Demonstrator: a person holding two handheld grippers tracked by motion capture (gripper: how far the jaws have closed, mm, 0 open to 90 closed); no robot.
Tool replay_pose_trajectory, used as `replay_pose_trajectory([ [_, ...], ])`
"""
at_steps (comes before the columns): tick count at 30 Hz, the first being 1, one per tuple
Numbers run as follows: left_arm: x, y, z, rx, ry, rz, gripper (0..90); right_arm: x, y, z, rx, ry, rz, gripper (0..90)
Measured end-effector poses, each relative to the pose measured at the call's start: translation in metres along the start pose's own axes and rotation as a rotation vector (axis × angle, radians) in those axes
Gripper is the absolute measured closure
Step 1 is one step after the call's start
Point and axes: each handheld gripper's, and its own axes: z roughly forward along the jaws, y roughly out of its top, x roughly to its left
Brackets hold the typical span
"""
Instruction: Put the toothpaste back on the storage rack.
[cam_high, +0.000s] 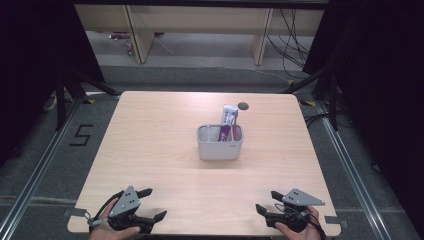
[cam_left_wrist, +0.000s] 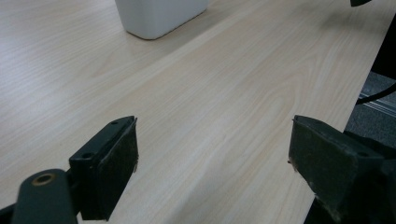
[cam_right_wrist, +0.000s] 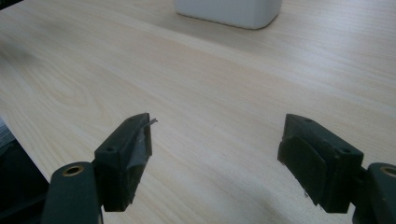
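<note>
Both grippers sat at the bottom edge of the high view — left gripper and right gripper, jaws spread wide, nothing between them. The toothpaste tube stood upright in the right compartment of the white caddy, middle of the table. Looked to me like the placing was done — any next move would mean reaching up-frame to the caddy.

A bin sits at the centre of the worktop, with a tube standing inside it. Left gripper and right gripper rest near the front edge, well apart.
</note>
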Motion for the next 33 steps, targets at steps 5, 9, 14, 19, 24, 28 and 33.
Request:
replay_pose_trajectory([
  [5, -0.007, -0.008, 0.000, 0.034, -0.008, 0.010, 15.5, 0.000, 0.000, 0.001, -0.001, -0.004, -0.003, 25.7],
  [9, -0.014, -0.010, -0.002, 0.045, -0.013, 0.042, 15.5, 0.000, 0.000, -0.001, 0.005, 0.004, -0.007, 25.7],
  [14, -0.019, -0.015, -0.007, 0.060, -0.026, 0.037, 15.4, 0.000, -0.001, 0.000, 0.006, 0.010, -0.004, 25.8],
  [19, -0.017, -0.015, -0.010, 0.071, -0.012, 0.049, 15.4, 0.001, -0.001, 0.000, 0.009, 0.010, -0.005, 25.8],
  [24, -0.017, -0.015, -0.009, 0.073, -0.013, 0.047, 15.5, 0.001, -0.001, 0.000, 0.016, 0.007, -0.004, 25.8],
  [28, -0.016, -0.015, -0.009, 0.073, -0.014, 0.048, 15.5, 0.001, -0.001, 0.002, 0.013, 0.019, 0.004, 25.8],
  [33, -0.017, -0.015, -0.009, 0.078, -0.014, 0.059, 15.5, 0.002, -0.002, 0.002, 0.013, 0.003, 0.011, 25.8],
])
